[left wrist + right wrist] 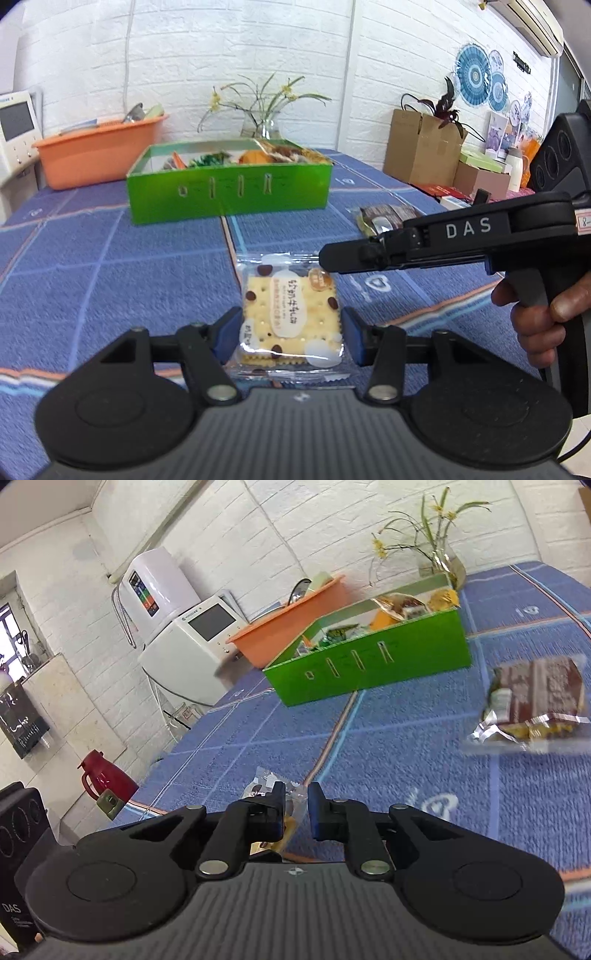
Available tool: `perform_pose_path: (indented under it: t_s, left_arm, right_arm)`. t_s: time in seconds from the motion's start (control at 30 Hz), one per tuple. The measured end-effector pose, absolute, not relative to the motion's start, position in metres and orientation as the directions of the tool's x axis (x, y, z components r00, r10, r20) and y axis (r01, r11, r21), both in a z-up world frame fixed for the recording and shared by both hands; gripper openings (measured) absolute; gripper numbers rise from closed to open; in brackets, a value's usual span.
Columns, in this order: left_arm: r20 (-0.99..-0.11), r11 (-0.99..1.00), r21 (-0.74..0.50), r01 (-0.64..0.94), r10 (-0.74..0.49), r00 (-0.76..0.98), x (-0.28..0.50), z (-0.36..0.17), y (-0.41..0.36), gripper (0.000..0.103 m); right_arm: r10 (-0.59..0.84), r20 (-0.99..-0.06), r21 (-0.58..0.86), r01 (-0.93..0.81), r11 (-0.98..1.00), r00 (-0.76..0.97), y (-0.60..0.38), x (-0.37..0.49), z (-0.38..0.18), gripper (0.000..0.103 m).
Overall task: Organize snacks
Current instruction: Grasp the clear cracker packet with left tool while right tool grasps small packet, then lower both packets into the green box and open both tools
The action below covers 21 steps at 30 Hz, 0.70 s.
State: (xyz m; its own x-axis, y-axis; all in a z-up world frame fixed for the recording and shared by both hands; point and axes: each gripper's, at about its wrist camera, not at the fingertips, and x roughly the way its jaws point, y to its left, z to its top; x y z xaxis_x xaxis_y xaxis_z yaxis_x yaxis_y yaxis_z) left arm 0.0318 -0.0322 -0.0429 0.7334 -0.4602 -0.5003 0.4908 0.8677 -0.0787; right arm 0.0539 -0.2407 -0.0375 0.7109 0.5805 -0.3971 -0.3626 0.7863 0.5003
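Left gripper (290, 334) jaws clamp the cracker packet (290, 317) by its sides; right gripper (296, 808) jaws pinch its far edge. Lift both evenly toward the green box (229, 192).

Orange tub (99, 155), flower vase (266, 127), red thermos (107, 779)

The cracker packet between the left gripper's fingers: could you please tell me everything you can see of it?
The cracker packet is a clear, crimp-edged plastic wrapper showing a square, pale yellow perforated cracker, with brown bean shapes and white printed labels. It lies about flat, gripped on both sides by the left gripper; the right gripper is at its far top edge, over the blue tablecloth.
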Motion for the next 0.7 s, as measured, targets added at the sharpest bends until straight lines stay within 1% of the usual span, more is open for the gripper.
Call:
perform_pose_path:
  t_s: [0.13, 0.43, 0.53, 0.7]
  left_arm:
    - [-0.465, 0.876, -0.079, 0.475, -0.454, 0.76, 0.048, -0.025, -0.021, 0.049]
    - [-0.4, 0.905, -0.007, 0.426, -0.393, 0.828, 0.079, 0.01, -0.015, 0.049]
    - [-0.373, 0.913, -0.029, 0.408, -0.388, 0.843, 0.097, 0.024, -0.014, 0.049]
    - [-0.309, 0.92, 0.006, 0.392, -0.371, 0.876, 0.129, 0.049, -0.025, 0.049]
  right_arm:
    - [0.592, -0.365, 0.478, -0.401, 0.782, 0.719, -0.231, 0.072, -0.018, 0.024]
    - [0.622, -0.301, 0.508, -0.43, 0.746, 0.723, -0.221, 0.115, 0.014, 0.024]
    - [0.612, -0.274, 0.51, -0.427, 0.746, 0.742, -0.22, 0.132, 0.03, 0.024]
    - [0.577, -0.255, 0.5, -0.405, 0.765, 0.776, -0.224, 0.165, 0.057, 0.025]
